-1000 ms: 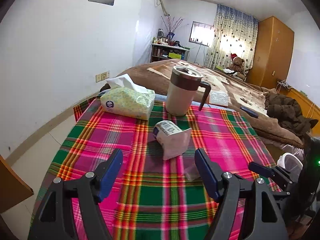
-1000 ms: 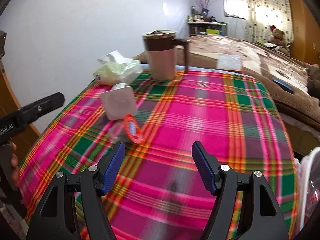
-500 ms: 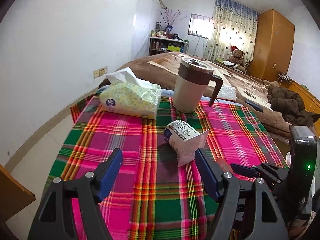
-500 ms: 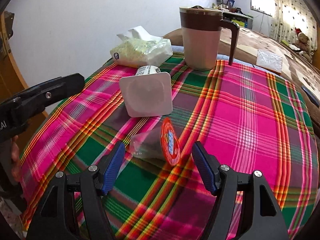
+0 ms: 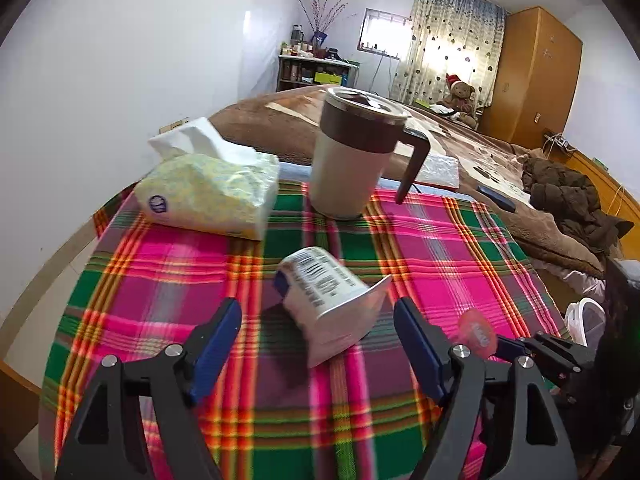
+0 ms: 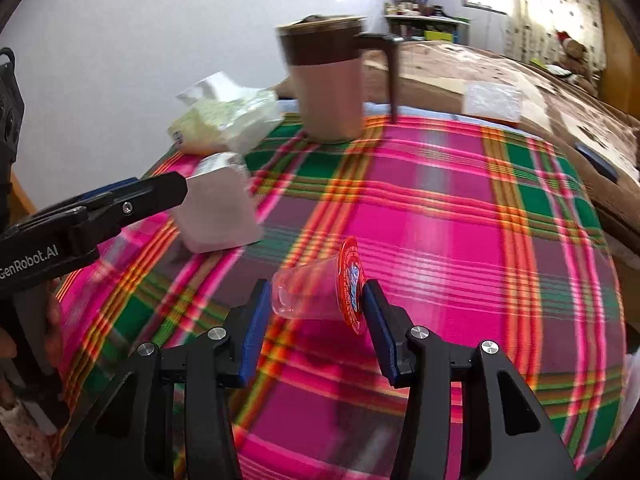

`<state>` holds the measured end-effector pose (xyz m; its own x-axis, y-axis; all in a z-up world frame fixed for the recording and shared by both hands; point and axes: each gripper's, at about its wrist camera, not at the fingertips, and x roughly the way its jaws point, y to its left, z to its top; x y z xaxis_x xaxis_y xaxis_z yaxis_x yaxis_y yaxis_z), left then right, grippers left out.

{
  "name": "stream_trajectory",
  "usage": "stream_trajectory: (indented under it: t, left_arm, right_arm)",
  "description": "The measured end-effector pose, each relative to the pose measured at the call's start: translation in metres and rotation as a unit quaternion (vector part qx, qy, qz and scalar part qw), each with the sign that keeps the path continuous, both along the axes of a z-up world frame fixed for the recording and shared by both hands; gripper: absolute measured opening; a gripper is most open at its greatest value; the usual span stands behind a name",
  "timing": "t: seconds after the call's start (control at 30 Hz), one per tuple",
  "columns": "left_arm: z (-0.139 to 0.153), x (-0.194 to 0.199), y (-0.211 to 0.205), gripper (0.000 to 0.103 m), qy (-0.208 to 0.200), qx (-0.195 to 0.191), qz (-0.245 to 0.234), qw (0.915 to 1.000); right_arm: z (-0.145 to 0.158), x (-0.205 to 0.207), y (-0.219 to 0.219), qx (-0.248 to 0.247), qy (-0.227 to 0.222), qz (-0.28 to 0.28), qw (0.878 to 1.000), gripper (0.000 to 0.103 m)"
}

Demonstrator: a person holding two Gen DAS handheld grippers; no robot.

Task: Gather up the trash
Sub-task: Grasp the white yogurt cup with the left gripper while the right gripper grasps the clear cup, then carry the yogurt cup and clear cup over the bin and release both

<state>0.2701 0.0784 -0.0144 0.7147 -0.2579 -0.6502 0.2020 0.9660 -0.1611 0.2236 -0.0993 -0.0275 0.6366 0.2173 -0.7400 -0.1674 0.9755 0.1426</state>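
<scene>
2 pieces of trash lie on the plaid tablecloth, and each gripper is lined up on 1 of them. The right gripper has just been closing its jaws around the clear plastic cup, which lies on its side with the red foil lid facing the right pad; the cup sits squarely between the blue pads, the lid edge at or nearly touching 1 pad and the cup's base just beside the other, though I cannot tell that they truly press yet. Taking it end to end makes sense, since the thin wall would crumple if squeezed across. The left gripper has just been opening its jaws wider and stands spread, with the white yogurt carton tipped over between and slightly ahead of its pads, untouched; the wider gap likely suits the carton's broad square base. The brown-and-cream mug and tissue pack stand at the far edge, well apart from both grippers and probably not trash. A white bin shows beside the table at right, the likely destination
</scene>
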Motion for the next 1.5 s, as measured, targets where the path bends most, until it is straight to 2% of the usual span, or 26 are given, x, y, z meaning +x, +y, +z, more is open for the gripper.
stream_trajectory:
  t: [0.33, 0.6, 0.67, 0.7, 0.73, 0.77, 1.13, 1.5]
  left_arm:
    - [-0.016, 0.026, -0.017, 0.085, 0.037, -0.03, 0.044, 0.9979]
    - [-0.029, 0.035, -0.026, 0.085, 0.044, 0.009, 0.081, 0.9957]
    - [-0.031, 0.035, -0.025, 0.084, 0.047, 0.005, 0.079, 0.9958]
    - [-0.031, 0.035, -0.025, 0.082, 0.048, 0.005, 0.078, 0.9958]
    - [-0.032, 0.036, -0.026, 0.076, 0.049, 0.008, 0.081, 0.9955]
    - [-0.032, 0.036, -0.027, 0.076, 0.05, 0.009, 0.082, 0.9954]
    - [-0.024, 0.022, -0.028, 0.075, 0.033, 0.01, 0.072, 0.9968]
    - [-0.001, -0.015, -0.039, 0.075, 0.005, 0.01, 0.053, 0.9985]
  right_arm:
    - [0.006, 0.0, -0.024, 0.009, -0.013, -0.026, 1.0, 0.048]
    - [0.0, 0.002, -0.028, 0.023, -0.006, -0.026, 0.999, 0.048]
    - [-0.001, 0.002, -0.031, 0.028, -0.005, -0.027, 0.999, 0.048]
    - [-0.001, 0.001, -0.033, 0.03, -0.005, -0.027, 0.999, 0.048]
    - [-0.001, 0.001, -0.033, 0.031, -0.005, -0.028, 0.999, 0.048]
    - [-0.001, 0.001, -0.034, 0.031, -0.005, -0.029, 0.999, 0.048]
    - [0.003, -0.003, -0.039, 0.027, -0.016, -0.042, 0.999, 0.048]
    - [0.025, -0.025, -0.05, 0.017, -0.046, -0.055, 0.997, 0.048]
